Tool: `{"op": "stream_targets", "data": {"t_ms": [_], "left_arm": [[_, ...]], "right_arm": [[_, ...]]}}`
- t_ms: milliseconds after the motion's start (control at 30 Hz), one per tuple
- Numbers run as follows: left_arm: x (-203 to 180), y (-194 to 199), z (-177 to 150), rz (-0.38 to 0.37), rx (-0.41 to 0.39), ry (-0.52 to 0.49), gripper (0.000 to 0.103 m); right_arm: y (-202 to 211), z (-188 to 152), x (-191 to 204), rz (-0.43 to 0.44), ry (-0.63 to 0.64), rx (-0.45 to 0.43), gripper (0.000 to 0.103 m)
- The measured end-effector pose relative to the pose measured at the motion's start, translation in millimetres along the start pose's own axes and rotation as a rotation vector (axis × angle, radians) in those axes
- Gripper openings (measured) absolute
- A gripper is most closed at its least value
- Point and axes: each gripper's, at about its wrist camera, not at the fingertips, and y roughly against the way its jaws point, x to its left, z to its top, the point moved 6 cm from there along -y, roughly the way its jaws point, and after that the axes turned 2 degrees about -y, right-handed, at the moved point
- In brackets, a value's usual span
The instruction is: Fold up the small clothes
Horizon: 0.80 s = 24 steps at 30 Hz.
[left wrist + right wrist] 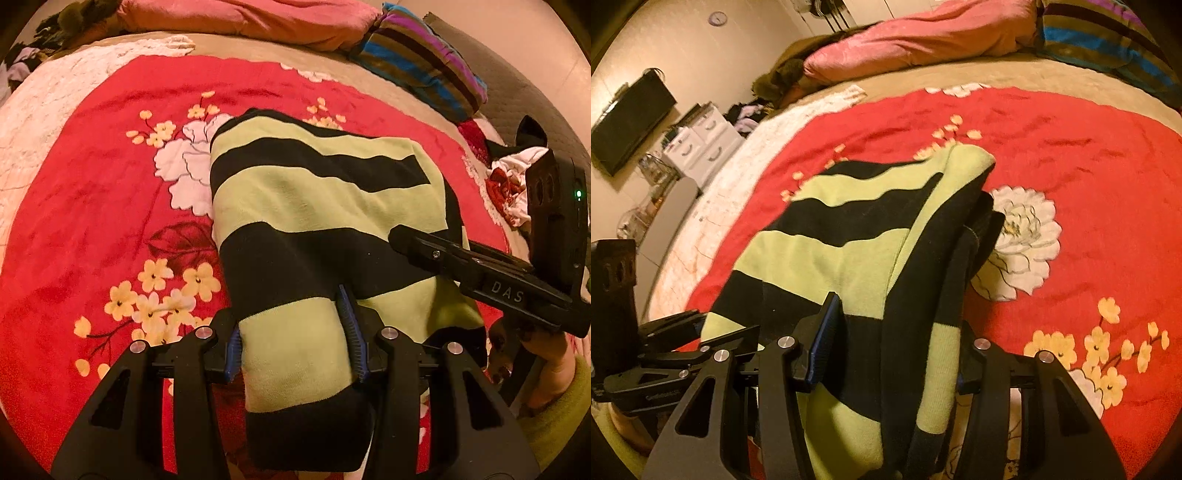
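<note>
A small garment with light green and black stripes (314,206) lies partly folded on a red floral blanket (92,221). Its near end runs between the fingers of my left gripper (295,343), whose jaws stand wide with the cloth between them. My right gripper (402,240) reaches in from the right over the garment's right edge. In the right wrist view the same garment (831,254) runs between the fingers of my right gripper (897,354), also spread wide, with bunched black layers on its right side. The left gripper (713,343) shows at lower left.
A pink duvet (251,18) and a striped pillow (417,62) lie at the far side of the bed. A crumpled red and white cloth (509,184) sits at the right. A white drawer unit (701,144) and a dark screen (628,118) stand beyond the bed's left side.
</note>
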Motion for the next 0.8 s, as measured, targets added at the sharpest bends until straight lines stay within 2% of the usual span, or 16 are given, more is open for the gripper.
{"op": "stream_targets", "data": {"t_ms": [100,167,267,400,433,467,567,633,700,733,800], "left_arm": [[1,-6,-4,0.012,0.01,-0.001,0.04],[2,-8,-5,0.015,0.008,0.003,0.042],[2,-6,-5,0.025,0.006,0.004,0.043],[4,1,-5,0.042,0.0,0.011,0.044],[4,4,-5,0.047,-0.003,0.012,0.044],[4,8,-5,0.057,-0.006,0.011,0.044],[2,21,-4,0.078,-0.028,0.003,0.044],[0,36,-2,0.094,-0.062,-0.008,0.049],[-2,50,0,0.104,-0.093,-0.013,0.059],[-3,57,1,0.107,-0.107,-0.015,0.06],[-6,75,4,0.118,-0.144,-0.022,0.072]], "right_arm": [[-6,-4,-7,-0.048,-0.02,0.022,0.059],[-8,-4,-12,-0.074,-0.037,0.028,0.069],[-6,-2,-14,-0.093,-0.041,0.029,0.073],[13,2,-13,-0.095,-0.037,-0.027,0.075],[20,4,-13,-0.088,-0.041,-0.045,0.078],[31,5,-14,-0.084,-0.05,-0.069,0.085],[54,8,-14,-0.06,-0.059,-0.116,0.091],[69,10,-12,-0.062,-0.054,-0.142,0.096],[85,12,-7,-0.069,-0.037,-0.176,0.096],[92,12,-5,-0.075,-0.03,-0.19,0.096],[110,11,0,-0.089,-0.008,-0.227,0.098]]}}
